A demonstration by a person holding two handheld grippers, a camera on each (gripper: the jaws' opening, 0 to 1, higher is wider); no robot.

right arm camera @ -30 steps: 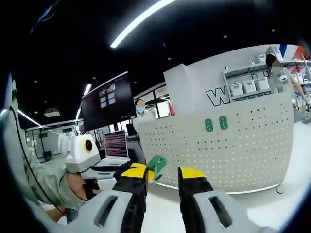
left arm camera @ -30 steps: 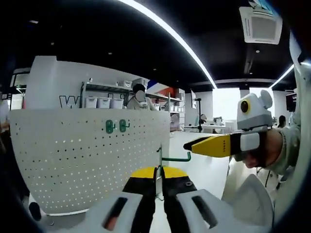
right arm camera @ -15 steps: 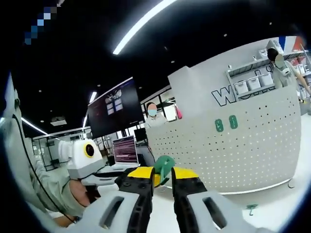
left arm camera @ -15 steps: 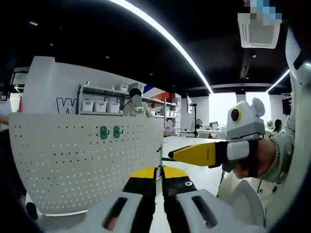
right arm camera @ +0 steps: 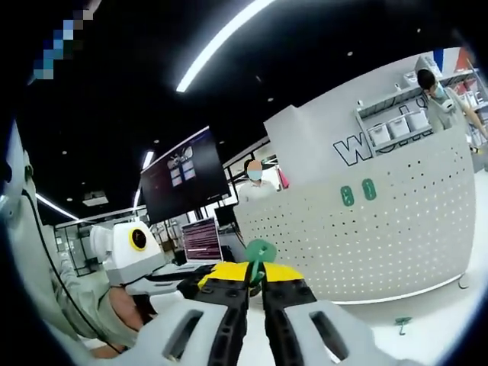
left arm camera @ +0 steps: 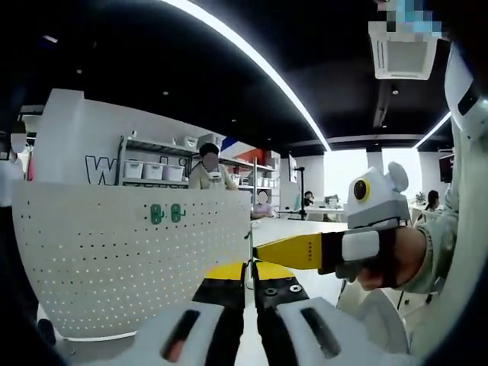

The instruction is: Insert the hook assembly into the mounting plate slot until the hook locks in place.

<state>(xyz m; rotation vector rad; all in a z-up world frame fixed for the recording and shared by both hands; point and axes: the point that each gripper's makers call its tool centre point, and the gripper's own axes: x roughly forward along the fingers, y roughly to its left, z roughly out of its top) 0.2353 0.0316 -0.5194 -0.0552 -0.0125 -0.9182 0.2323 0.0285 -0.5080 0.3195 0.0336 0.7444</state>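
Left gripper view, from the left: white perforated mounting plate (left arm camera: 122, 259) stands upright on the bench (left arm camera: 305, 229), curved by the lens. Two green hooks (left arm camera: 166, 213) already sit side by side in its upper rows.

Left gripper (left arm camera: 248, 273): jaws drawn nearly together, a thin dark gap between the yellow tips; a slender stem seems to rise from that gap, so it probably pinches the hook assembly's wire end, though the contact itself is not clear. The right gripper (left arm camera: 263, 252) enters from the right, its yellow tip meeting the same spot just above the left jaws.

Right gripper view: right gripper (right arm camera: 252, 276) with jaws pressed close on the green hook assembly (right arm camera: 257, 253); its rounded green head stands up just above the tips. The assembly is held in the air, well apart from the plate, which lies to the right. A small green piece (right arm camera: 402, 324) lies on the bench at lower right, near the plate's foot; what it is cannot be told.

Judgement: the step in hand is a two-gripper regrasp or alignment of the assembly, insertion not yet begun. The next move calls for one secure hold, then carrying the assembly to a free slot, square to the plate, and pushing until it locks.
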